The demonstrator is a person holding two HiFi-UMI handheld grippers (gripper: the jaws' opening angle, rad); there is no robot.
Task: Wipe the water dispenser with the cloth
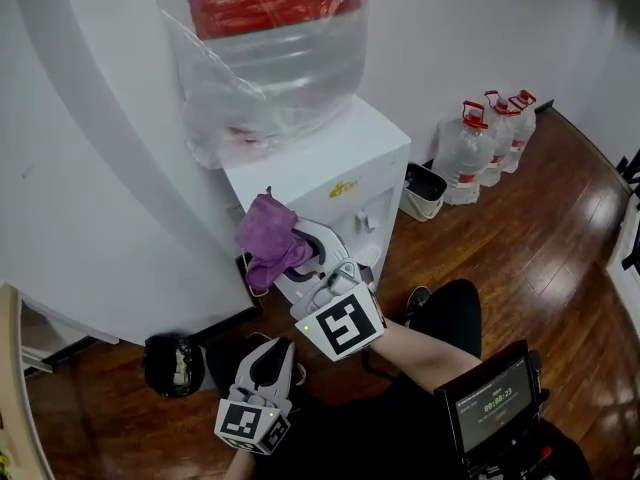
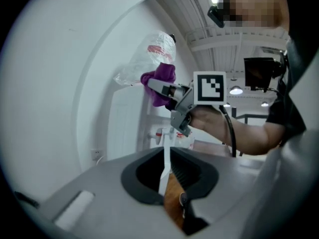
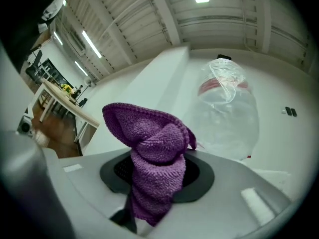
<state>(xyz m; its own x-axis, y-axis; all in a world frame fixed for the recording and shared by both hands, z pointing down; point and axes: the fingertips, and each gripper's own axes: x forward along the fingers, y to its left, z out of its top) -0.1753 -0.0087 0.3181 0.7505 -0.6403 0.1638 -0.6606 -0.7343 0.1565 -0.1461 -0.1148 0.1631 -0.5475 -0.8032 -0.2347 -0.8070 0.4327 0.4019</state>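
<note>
While the right gripper (image 1: pixel 303 251) clamps a bunched purple cloth (image 1: pixel 266 236) between its jaws, it holds the cloth up by the front upper corner of the white water dispenser (image 1: pixel 345 168), just below the plastic-wrapped bottle (image 1: pixel 270 48) that sits on top; whether the cloth touches the dispenser's face cannot be told. The left gripper (image 1: pixel 278 353) hangs lower and nearer the person, apart from the dispenser, its jaws closed together on nothing.
</note>
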